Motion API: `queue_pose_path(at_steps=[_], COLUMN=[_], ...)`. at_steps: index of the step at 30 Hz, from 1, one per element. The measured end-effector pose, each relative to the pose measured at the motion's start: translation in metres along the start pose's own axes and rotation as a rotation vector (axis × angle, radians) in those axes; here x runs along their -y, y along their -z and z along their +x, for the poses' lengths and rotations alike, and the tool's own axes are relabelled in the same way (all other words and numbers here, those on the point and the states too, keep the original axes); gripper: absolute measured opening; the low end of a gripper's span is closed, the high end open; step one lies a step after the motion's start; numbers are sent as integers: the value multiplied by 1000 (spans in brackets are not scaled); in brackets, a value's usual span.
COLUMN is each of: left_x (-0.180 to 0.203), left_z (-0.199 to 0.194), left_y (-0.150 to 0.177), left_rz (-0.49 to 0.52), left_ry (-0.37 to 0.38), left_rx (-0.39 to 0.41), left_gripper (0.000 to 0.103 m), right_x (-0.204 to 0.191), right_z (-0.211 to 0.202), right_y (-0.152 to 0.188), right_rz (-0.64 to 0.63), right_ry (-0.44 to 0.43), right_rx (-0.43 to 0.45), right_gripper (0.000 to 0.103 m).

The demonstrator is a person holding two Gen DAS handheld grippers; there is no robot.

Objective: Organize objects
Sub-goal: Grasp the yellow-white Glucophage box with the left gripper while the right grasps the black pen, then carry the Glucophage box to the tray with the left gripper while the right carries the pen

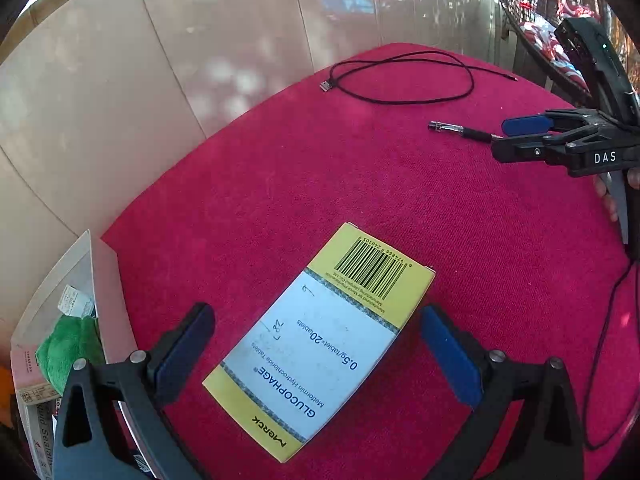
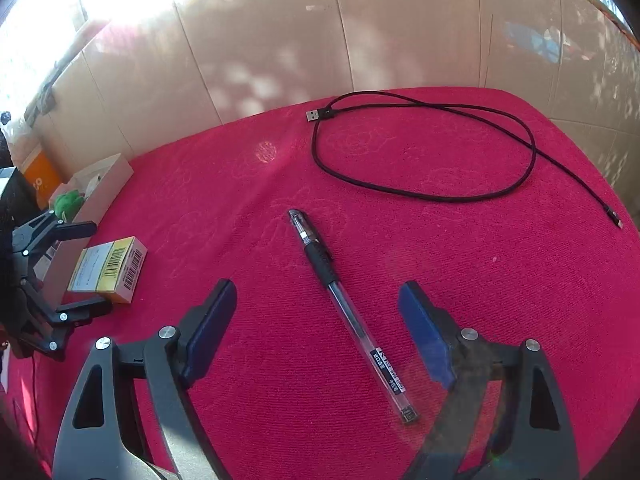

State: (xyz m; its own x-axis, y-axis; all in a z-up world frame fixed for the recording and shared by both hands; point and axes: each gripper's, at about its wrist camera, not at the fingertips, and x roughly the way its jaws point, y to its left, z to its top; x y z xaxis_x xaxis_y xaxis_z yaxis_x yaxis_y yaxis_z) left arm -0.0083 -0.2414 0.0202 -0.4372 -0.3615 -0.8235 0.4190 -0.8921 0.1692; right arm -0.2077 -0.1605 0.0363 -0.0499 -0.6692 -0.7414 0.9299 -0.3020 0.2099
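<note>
Landmark was the medicine box (image 1: 320, 344); everything placed relative to it.

Left of the medicine box: an open white storage box (image 1: 105, 280) at the edge of the tabletop (image 1: 280, 168), with a green cloth (image 1: 68, 350) and paper packets inside. It sat just beside the medicine box, apart from it.

Medicine box: flat yellow-and-white carton, printed GLUCOPHAGE and MERCK, barcode at its far end, lying face-up on the red towel-textured cover. Left tool (image 1: 316, 354) was spread wide, one blue pad on each side of the medicine box, neither pad touching it. Nothing between pads and carton. In the right wrist view the left tool (image 2: 90, 264) bracketed the same carton (image 2: 108, 270) from the tabletop's edge.

Right of the medicine box, well apart: a gel pen (image 2: 350, 314), clear barrel, black rubber grip, capped, lying diagonally. Right tool (image 2: 318, 332) sat low over it, pads apart, the pen's rear end between them, no contact visible. From the left wrist view the right tool (image 1: 516, 138) reached in from the right, a few of the person's fingertips (image 1: 608, 200) visible behind it.

Beyond the medicine box, far side of the tabletop: a black braided USB cable (image 2: 440, 196), loosely looped, both plugs free. Nothing blocked it.
</note>
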Motion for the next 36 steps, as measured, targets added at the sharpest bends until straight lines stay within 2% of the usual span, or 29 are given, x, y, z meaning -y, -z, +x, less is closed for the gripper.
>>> queue_pose_path(at_steps=[2,4,7,8,11,15,18,19,20,23,30,36], left_x=[8,10,24,31,42,34,34,36,37,45,61,71], left_z=[2,1,-4,-7,-11,-7,-11,-13,-13,-17,-36,-71], left_y=[2,4,11,13,10,10,14,16,17,21,35,38], left_rz=[29,1,-16,10,44,-57,-75,-78,-81,-85,-118,-162], left_ry=[15,67,182,178,108,161,152,150,147,136,132,106], left_rx=[-16,-43,-85,-76,-39,-33,-6,1,10,40,108,208], left_gripper=[103,103,100,95,94,80,69,65,56,56,56,56], right_x=[0,-1,-7,-10,-17,-27,-28,-29,-29,-29,-38,-47], right_z=[-1,-1,-4,-4,-1,4,3,3,2,-1,-14,-43], right_y=[-1,2,7,8,8,8,9,9,10,13,29,43], right_rz=[2,-8,-47,-67,-118,-179,-202,-203,-203,-210,-201,-128], right_ry=[-19,-23,-20,-16,22,89,108,108,104,94,88,45], right_rx=[3,-4,-16,-22,-35,-48,-49,-48,-47,-52,-62,1], right_gripper=[84,83,63,57,48,45,38,31,22,11,8,8])
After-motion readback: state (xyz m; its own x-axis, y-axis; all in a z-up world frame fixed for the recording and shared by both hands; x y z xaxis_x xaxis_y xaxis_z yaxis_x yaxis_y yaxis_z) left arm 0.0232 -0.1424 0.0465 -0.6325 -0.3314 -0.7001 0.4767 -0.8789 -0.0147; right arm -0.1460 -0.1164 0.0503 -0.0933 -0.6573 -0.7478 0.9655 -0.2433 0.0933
